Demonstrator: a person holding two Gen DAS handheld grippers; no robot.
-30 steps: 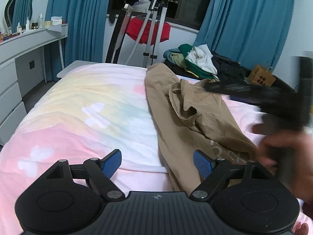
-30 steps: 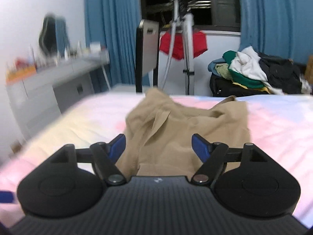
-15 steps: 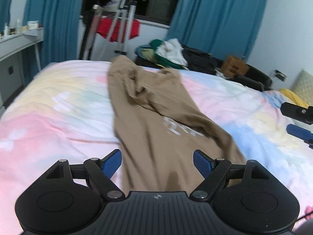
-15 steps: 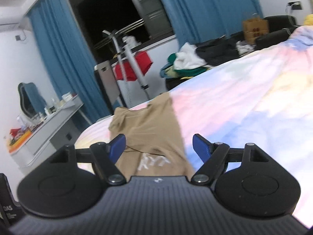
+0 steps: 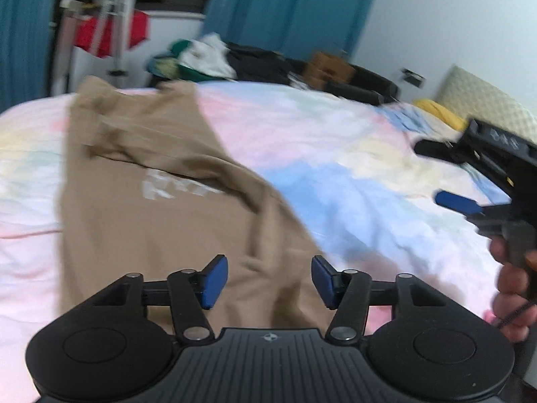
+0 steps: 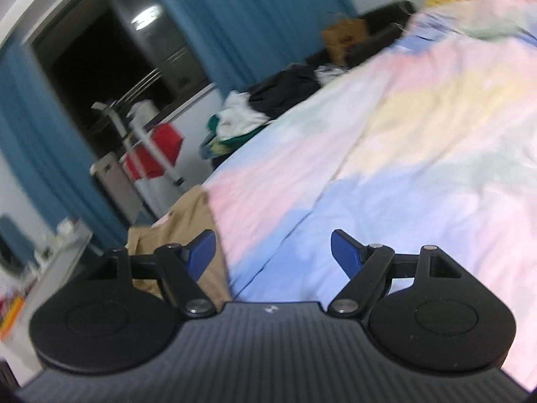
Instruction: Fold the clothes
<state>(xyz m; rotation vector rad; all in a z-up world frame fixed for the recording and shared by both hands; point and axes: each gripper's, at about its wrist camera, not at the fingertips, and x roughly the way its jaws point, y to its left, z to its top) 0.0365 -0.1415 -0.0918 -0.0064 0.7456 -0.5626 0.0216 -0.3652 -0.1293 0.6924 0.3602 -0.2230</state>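
The tan shirt (image 5: pixel 161 215) lies lengthwise on the bed (image 5: pixel 352 174), creased, one side lapped over its print. The left gripper (image 5: pixel 269 280) hovers over its near end, fingers apart and empty. To fold well, I judge both grippers should pinch one edge at matching points. The right gripper (image 6: pixel 272 253), also spread and empty, is off over bare quilt. Only the left view shows the hand (image 5: pixel 513 288); only the right shows the desk (image 6: pixel 57 248).
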